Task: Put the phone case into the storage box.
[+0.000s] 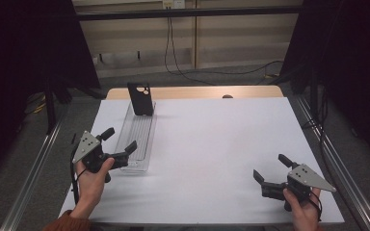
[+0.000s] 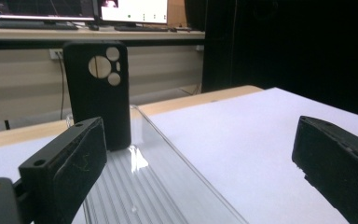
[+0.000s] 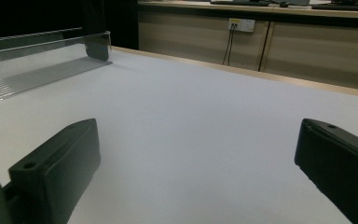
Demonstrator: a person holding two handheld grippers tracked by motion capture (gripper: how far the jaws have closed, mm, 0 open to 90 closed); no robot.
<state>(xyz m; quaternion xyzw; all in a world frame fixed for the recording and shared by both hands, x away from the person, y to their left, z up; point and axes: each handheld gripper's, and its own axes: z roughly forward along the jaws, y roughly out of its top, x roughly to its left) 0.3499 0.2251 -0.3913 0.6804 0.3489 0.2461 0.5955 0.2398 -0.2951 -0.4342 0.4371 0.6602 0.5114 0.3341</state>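
Near you, the white table point(image 1: 212, 159) lies bare between your hands, with wide room across its middle and right. Your right gripper point(image 1: 270, 173) sits low by the near right edge, fingers spread, holding nothing. Your left gripper point(image 1: 119, 141) has its fingers spread at the near end of the clear tray point(image 1: 137, 139), one over it. The tray's long axis runs away from you. At its far end the black phone case point(image 1: 140, 98) stands upright, camera cutouts at top.

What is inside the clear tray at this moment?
A black phone case stands upright at the far end of the clear tray, camera cutouts facing the person. The ribbed floor holds nothing else. The case hides the tray's end wall behind it.
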